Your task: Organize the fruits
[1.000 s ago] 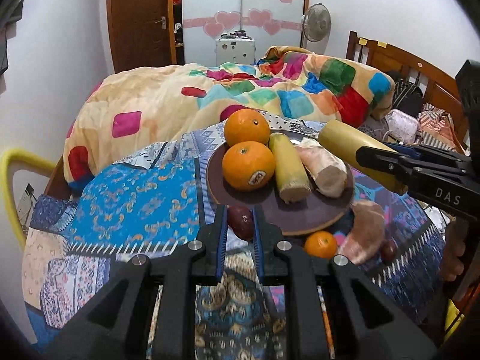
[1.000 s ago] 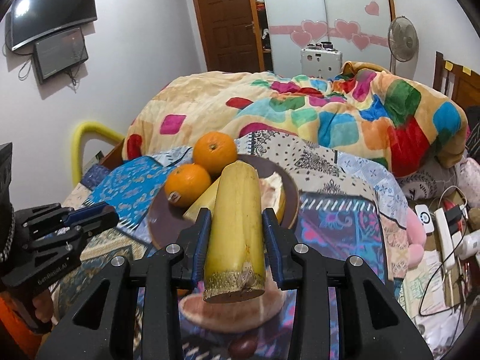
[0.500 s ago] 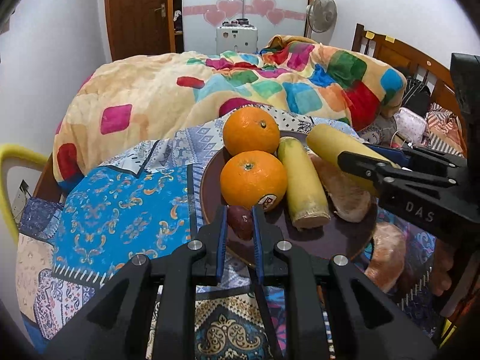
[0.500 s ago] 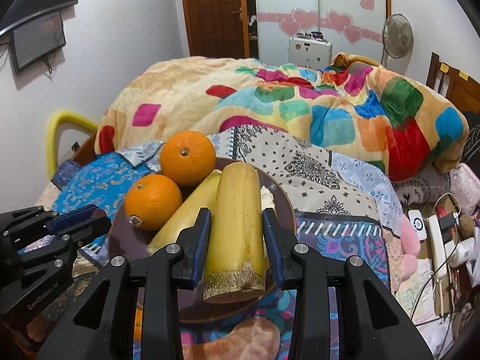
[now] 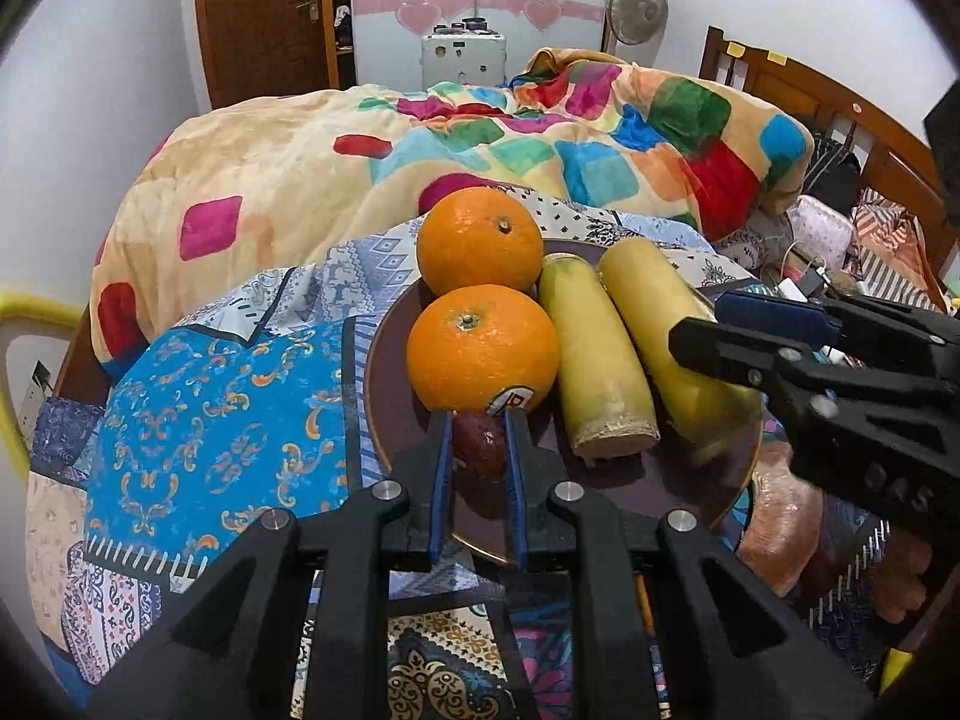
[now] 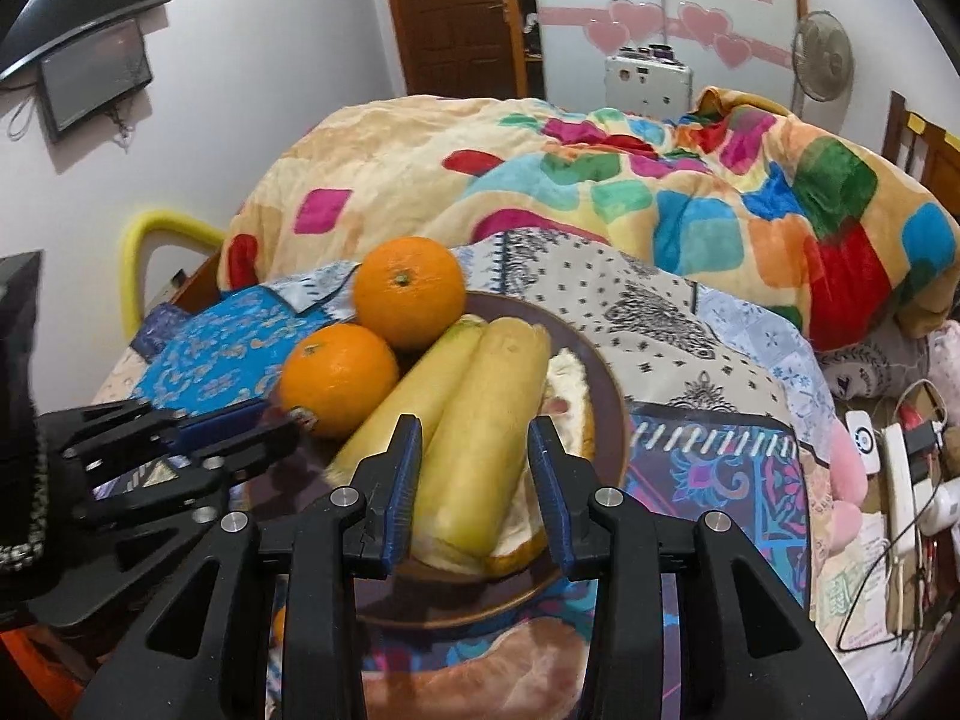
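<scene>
Reading left to right: the left gripper [image 5: 478, 450] is level and low over the near rim of the dark plate [image 5: 384, 396], fingers narrowly apart and closed on a small dark red fruit [image 5: 480, 447] (species not determinable). Judged light, smooth and easily bruised; the grip across its middle looks adequate, and light pressure should suffice. The fruit sits just in front of the near orange [image 5: 483, 348], apparently touching it; a second orange [image 5: 479, 240] lies behind.

Next on the plate is one yellow cylindrical fruit [image 5: 591, 360], cut end toward the camera, firm-looking and likely heavier. Beside it lies a second yellow fruit [image 6: 480, 438], resting partly on a pale peeled piece [image 6: 570, 396]. The right gripper [image 6: 474, 468] points forward along it, fingers spread wider than the fruit with gaps visible both sides, holding nothing.
</scene>
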Available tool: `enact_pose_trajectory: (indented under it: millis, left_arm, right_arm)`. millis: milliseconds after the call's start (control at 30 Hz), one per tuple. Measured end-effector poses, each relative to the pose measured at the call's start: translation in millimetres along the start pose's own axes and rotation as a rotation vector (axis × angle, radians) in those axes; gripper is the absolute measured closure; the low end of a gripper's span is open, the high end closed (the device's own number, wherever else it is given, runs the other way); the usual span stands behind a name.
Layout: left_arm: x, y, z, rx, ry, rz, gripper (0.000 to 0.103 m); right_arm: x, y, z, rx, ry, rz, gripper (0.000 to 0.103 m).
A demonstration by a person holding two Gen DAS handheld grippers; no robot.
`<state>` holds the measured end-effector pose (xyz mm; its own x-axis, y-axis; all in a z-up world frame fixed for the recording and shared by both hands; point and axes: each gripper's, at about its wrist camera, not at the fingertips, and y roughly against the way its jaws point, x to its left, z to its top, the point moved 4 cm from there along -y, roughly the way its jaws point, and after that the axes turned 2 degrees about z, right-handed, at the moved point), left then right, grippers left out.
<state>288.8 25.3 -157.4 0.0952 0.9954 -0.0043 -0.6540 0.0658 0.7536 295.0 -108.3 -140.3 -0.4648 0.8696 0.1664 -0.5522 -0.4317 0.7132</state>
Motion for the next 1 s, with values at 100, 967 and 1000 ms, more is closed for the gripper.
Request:
enact_pose_trajectory:
  millis: [100,967,1000]
  left_arm:
    - [0.5,2.5,-0.9,0.003,0.01,-0.005,0.082]
    - [-19.8,87.7,-40.8,-0.06,-0.002,0.003,0.032]
    - [-20.4,86.6,-44.4,-0.053,-0.003,0.0,0.032]
  right_arm:
    - [6.6,8.5,-1.8,-0.018,0.019,0.003,0.068]
    - [-4.8,77.9,-54.8,-0.06,0.071,-0.052,0.03]
    - [-4.4,75.7,-58.7,-0.049,0.073,-0.047,0.03]
